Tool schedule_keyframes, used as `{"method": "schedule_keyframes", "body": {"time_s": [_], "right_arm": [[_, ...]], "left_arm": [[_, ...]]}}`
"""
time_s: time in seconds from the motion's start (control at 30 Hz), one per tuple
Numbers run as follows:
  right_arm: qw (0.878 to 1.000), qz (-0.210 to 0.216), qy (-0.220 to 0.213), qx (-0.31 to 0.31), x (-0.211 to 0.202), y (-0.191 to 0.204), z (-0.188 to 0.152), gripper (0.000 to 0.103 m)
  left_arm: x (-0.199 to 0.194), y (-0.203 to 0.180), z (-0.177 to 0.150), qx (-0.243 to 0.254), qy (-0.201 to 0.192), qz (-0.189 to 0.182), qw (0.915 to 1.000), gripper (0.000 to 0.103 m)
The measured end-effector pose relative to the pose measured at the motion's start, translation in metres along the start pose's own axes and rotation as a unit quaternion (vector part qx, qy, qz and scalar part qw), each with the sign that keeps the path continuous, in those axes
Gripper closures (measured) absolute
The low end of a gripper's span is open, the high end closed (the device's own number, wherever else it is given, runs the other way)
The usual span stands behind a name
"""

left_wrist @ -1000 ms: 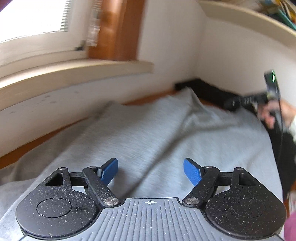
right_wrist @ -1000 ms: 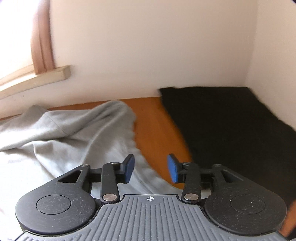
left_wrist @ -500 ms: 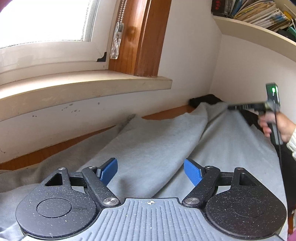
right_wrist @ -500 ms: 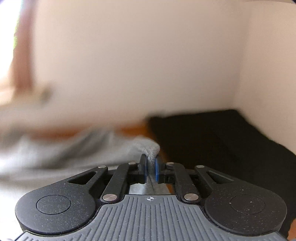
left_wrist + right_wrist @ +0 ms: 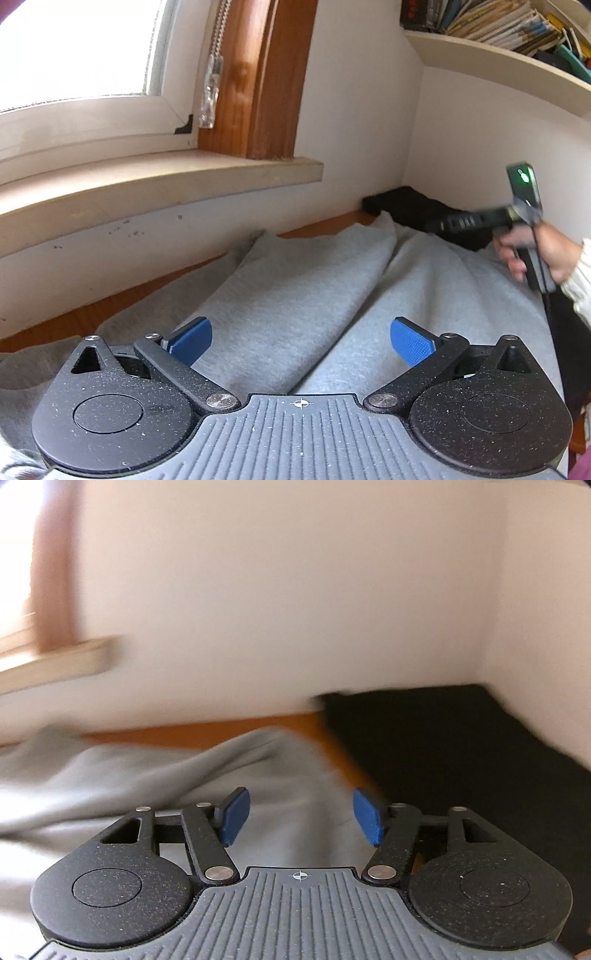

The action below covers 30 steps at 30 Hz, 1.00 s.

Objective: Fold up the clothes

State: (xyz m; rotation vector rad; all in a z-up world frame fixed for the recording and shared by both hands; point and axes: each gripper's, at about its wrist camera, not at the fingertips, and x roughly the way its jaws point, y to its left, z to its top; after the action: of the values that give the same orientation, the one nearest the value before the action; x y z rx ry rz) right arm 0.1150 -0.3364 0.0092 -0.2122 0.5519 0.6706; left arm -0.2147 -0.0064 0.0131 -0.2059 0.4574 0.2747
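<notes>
The soft grey fleece garment [image 5: 303, 295] lies spread on the orange wooden table [image 5: 74, 321], beneath and ahead of both sets of fingers. The left gripper [image 5: 301, 341] has just spread its fingers wide, nothing between them. The right gripper [image 5: 301, 819] has also just opened, fabric below but unpinched. Next grasp, I judge, should take a doubled edge squarely, pinching both layers before lifting, clear of the black cloth [image 5: 461, 746] beyond the right fingers.
</notes>
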Motion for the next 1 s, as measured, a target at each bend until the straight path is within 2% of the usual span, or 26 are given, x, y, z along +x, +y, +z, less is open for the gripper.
{"method": "schedule_keyframes", "body": {"time_s": [0.17,0.27,0.43,0.53,0.67,0.73,0.87,1.0], "right_arm": [[0.996,0.082,0.007,-0.027,-0.012,0.053,-0.015,0.041],[0.992,0.115,0.02,-0.056,-0.015,0.091,-0.021,0.041],[0.985,0.128,0.021,-0.115,-0.014,0.144,-0.024,0.039],[0.984,0.133,0.029,-0.116,-0.002,0.152,-0.024,0.034],[0.985,0.141,0.026,-0.094,0.005,0.144,-0.024,0.028],[0.985,0.15,0.032,-0.077,0.004,0.139,-0.023,0.025],[0.985,0.143,0.029,-0.088,-0.001,0.138,-0.029,0.023],[0.988,0.126,0.021,-0.084,-0.005,0.138,-0.031,0.023]], "left_arm": [[-0.031,0.017,0.006,-0.042,-0.005,-0.002,0.9991,0.0],[-0.055,0.026,0.0,-0.042,0.008,0.021,0.9989,0.0],[-0.096,0.039,-0.028,-0.041,0.034,0.049,0.9973,0.001],[-0.112,0.042,-0.044,-0.04,0.043,0.06,0.9964,0.001],[-0.123,0.045,-0.051,-0.033,0.043,0.072,0.9959,0.001],[-0.127,0.048,-0.047,-0.039,0.035,0.076,0.9957,0.001],[-0.13,0.047,-0.035,-0.043,0.009,0.08,0.9958,0.001],[-0.111,0.038,-0.015,-0.027,0.006,0.072,0.9971,0.007]]}}
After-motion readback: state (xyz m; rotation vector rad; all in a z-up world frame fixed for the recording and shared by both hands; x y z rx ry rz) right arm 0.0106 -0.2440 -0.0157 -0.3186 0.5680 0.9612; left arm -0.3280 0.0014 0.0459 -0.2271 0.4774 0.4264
